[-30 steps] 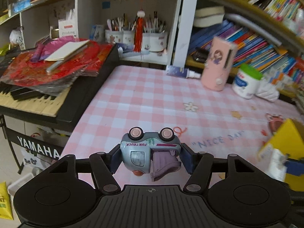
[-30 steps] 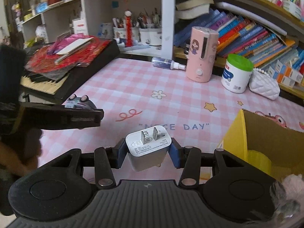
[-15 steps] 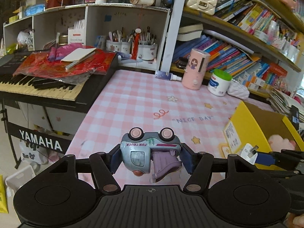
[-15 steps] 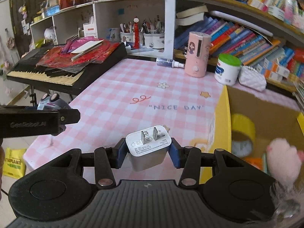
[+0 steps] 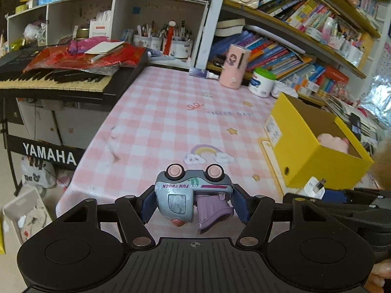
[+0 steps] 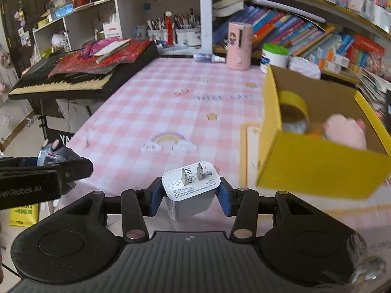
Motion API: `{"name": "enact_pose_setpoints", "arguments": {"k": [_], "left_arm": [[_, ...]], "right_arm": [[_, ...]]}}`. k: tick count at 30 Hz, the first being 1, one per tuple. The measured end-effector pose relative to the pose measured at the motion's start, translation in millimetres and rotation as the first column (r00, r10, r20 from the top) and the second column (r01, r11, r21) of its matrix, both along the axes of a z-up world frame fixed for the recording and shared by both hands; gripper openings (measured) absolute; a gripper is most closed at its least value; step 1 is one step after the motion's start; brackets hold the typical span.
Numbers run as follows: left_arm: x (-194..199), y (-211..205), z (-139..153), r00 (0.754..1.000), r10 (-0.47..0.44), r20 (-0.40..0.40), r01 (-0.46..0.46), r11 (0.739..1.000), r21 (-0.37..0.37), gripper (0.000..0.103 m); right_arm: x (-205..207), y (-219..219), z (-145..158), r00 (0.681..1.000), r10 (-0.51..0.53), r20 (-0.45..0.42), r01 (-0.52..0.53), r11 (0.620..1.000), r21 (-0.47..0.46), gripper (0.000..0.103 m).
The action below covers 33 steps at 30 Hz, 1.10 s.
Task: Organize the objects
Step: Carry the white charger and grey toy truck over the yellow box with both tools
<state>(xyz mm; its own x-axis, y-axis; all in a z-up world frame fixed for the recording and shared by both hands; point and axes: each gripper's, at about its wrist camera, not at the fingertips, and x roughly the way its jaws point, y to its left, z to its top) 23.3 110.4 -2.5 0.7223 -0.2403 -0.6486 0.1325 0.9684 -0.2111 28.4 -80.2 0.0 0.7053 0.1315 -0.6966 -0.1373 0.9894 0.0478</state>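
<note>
Off the left edge of the table [image 5: 156, 112], beside the keyboard [image 5: 56, 78], our left gripper [image 5: 194, 201] pinches a toy truck [image 5: 193, 195] between its jaws, wheels up, held above the near end of the pink checked cloth. To its right, our right gripper [image 6: 189, 193] clamps a white charger [image 6: 190, 185] between its jaws, prongs pointing up and forward, also in the air over the near table edge. Farther right stands the yellow box [image 6: 317, 163] on the table, open, with a tape roll [image 6: 293, 102] and a pink plush [image 6: 344, 131] inside. Behind it we see a pink canister [image 6: 238, 45] and a green-lidded jar [image 6: 275, 55] at the shelf.
</note>
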Motion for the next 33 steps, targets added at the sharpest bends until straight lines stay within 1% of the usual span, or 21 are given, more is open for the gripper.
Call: {"name": "enact_pose_setpoints", "arguments": {"k": [6, 10, 13, 17, 21, 24, 33], "left_arm": [[-19.5, -14.0, -1.5, 0.997, -0.073, -0.006, 0.072, 0.997, -0.011, 0.063], [-26.8, -30.2, 3.4, 0.991, -0.13, 0.012, 0.13, 0.991, 0.014, 0.063], [-29.9, -43.4, 7.3, 0.984, -0.177, 0.024, 0.176, 0.984, 0.031, 0.063], [-34.4, -64.0, 6.6, 0.967, -0.254, 0.02, 0.252, 0.966, 0.048, 0.063], [-36.7, -83.1, 7.4, 0.948, -0.317, 0.025, 0.315, 0.947, 0.063, 0.063], [-35.9, -96.3, 7.2, 0.938, -0.345, 0.025, 0.342, 0.937, 0.07, 0.063], [-22.7, -139.0, 6.3, 0.914, -0.405, 0.019, 0.403, 0.913, 0.068, 0.063]], "right_arm": [[-39.5, -11.7, -3.9, 0.998, -0.061, -0.016, 0.061, 0.998, -0.003, 0.044], [-58.8, -25.5, -4.4, 0.992, -0.121, -0.02, 0.121, 0.993, 0.007, 0.044], [-70.4, -37.3, -2.9, 0.985, -0.172, -0.019, 0.172, 0.985, 0.022, 0.044], [-83.7, -52.0, -2.2, 0.973, -0.229, -0.012, 0.229, 0.973, 0.033, 0.044], [-94.4, -67.9, -3.3, 0.956, -0.293, -0.015, 0.294, 0.955, 0.046, 0.044], [-100.5, -80.9, -5.7, 0.941, -0.337, -0.024, 0.337, 0.94, 0.056, 0.044], [-102.2, -117.3, -7.2, 0.915, -0.402, -0.029, 0.403, 0.914, 0.046, 0.044]]}}
